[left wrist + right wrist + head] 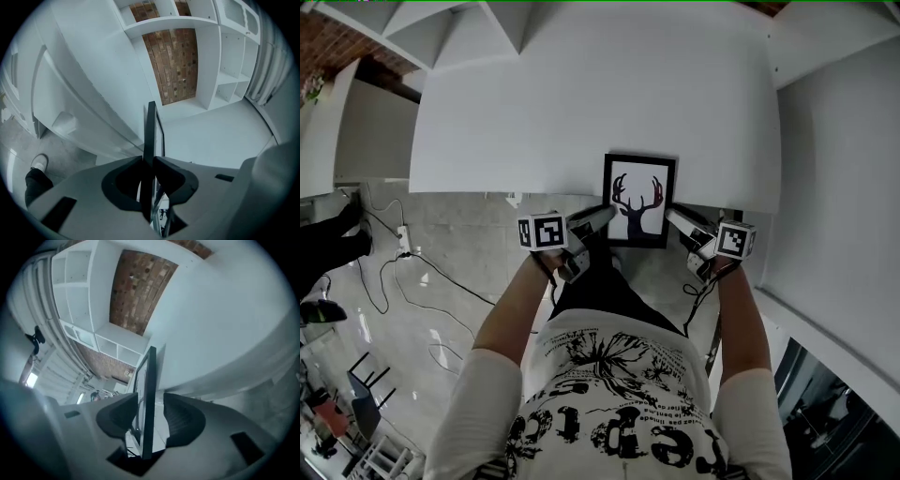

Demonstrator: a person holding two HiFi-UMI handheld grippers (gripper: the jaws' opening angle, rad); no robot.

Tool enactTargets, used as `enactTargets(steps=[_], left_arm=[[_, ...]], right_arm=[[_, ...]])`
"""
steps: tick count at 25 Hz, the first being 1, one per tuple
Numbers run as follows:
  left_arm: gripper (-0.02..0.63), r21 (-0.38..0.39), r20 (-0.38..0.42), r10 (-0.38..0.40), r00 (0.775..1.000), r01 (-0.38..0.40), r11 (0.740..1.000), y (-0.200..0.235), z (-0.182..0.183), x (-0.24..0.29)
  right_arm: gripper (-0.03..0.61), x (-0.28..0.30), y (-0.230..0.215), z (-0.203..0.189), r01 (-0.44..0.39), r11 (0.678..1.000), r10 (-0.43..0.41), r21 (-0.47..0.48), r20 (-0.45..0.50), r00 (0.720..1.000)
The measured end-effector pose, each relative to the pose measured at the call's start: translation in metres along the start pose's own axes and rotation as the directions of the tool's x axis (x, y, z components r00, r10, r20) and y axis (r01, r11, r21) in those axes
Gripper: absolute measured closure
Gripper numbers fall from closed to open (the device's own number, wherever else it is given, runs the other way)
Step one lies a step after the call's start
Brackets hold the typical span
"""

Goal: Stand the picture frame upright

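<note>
The left tongs (151,161) are pinched tight on the left edge of the picture frame (638,200), with the pads pressed against both faces of its thin black border. The right tongs (150,414) stand wide apart. The frame's right edge runs between their pads, but a gap shows on each side and neither pad touches it. As I read it, the frame depends on one narrow grip at one side.

The frame, a black border round a deer-head print, is at the near edge of the white table (581,103). Its face is turned up toward the head view, and its lower part shows past the table's rim, over the floor (459,234). I cannot tell whether its bottom edge rests on the tabletop.

The likeliest trouble is a swing. With only the left side held, the frame can pivot in that pinch and the free right side can sag or twist out. This close to the rim, a slip would probably send it to the floor, not the table. If the right tongs shut unevenly, one pad could meet the frame first and shove it sideways. Something thin shows behind the frame, perhaps its back prop, but it is unclear. If it is not spread before release, the frame would likely topple flat.
</note>
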State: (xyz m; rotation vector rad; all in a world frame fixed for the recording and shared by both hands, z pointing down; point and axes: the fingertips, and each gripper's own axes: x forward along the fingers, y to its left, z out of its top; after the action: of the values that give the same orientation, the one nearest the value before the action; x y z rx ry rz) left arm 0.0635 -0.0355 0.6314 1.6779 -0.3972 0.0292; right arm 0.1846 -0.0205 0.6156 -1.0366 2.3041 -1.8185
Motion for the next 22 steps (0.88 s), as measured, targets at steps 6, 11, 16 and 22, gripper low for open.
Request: enactTargets(steps=[6,11,16,22], left_arm=[[0.523,0.014,-0.042,-0.013,0.999,0.014,1.000,0.004,-0.002,0.003],[0.523,0.017,-0.053,0.002,0.999,-0.002,1.000,0.000,0.001,0.002],[0.523,0.033,-0.062,-0.018,0.998,0.020,0.999,-0.010,0.005,-0.004],[0.523,0.122,-0.031,-0.063,0.998,0.066,0.990,-0.027,0.012,-0.008]], right_arm=[[0.488,0.009,-0.002,-0.006,-0.089,0.994,0.092,0.070,-0.054,0.994],[0.494,0.009,0.006,-0.003,-0.121,0.991,0.124,0.061,-0.040,0.991],[0.499,0.008,0.022,-0.003,-0.175,0.982,0.179,0.069,-0.047,0.983],[0.502,0.005,0.033,0.007,-0.252,0.967,0.247,-0.040,-0.102,0.964]])
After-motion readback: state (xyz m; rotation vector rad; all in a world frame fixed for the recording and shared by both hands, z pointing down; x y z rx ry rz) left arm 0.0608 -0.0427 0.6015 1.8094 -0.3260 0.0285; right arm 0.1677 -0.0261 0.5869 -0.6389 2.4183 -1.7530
